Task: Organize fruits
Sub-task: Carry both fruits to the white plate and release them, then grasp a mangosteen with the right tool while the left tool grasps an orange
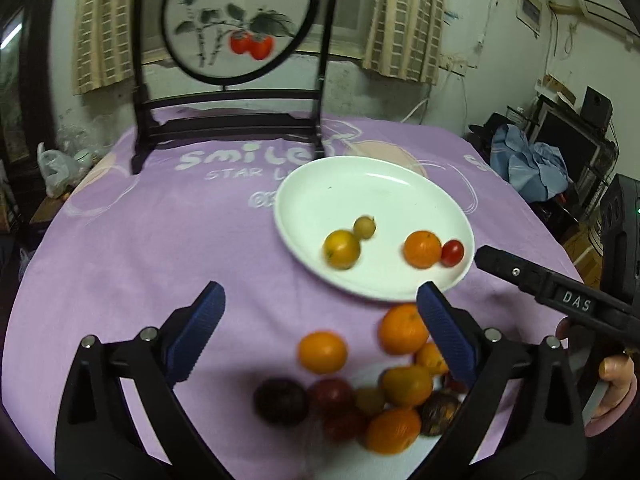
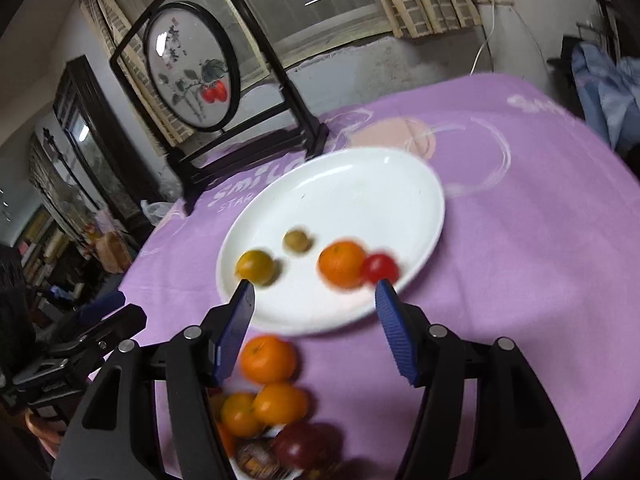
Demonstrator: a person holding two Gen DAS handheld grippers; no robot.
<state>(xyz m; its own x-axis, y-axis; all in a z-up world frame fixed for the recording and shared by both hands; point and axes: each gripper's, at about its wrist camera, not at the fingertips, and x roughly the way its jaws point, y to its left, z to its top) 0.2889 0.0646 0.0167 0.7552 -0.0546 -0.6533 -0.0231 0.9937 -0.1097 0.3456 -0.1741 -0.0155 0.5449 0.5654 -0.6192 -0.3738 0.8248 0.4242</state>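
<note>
A white plate [image 1: 360, 188] [image 2: 360, 192] on the purple cloth holds a yellow fruit [image 1: 341, 249] [image 2: 256, 266], a small greenish fruit [image 1: 365, 227] [image 2: 297, 241], an orange [image 1: 422, 249] [image 2: 342, 264] and a red cherry tomato [image 1: 452, 252] [image 2: 380, 267]. A loose pile of oranges [image 1: 322, 352] [image 2: 269, 359], dark plums [image 1: 281, 401] and red fruit [image 2: 296, 446] lies in front of the plate. My left gripper [image 1: 320, 316] is open and empty above the pile. My right gripper [image 2: 316, 308] is open and empty at the plate's near rim.
A black-framed round painted screen [image 1: 236, 20] [image 2: 192, 68] stands on the table behind the plate. The right gripper's body [image 1: 560, 292] shows at the right of the left wrist view. Furniture and blue cloth [image 1: 532, 160] lie beyond the table's right edge.
</note>
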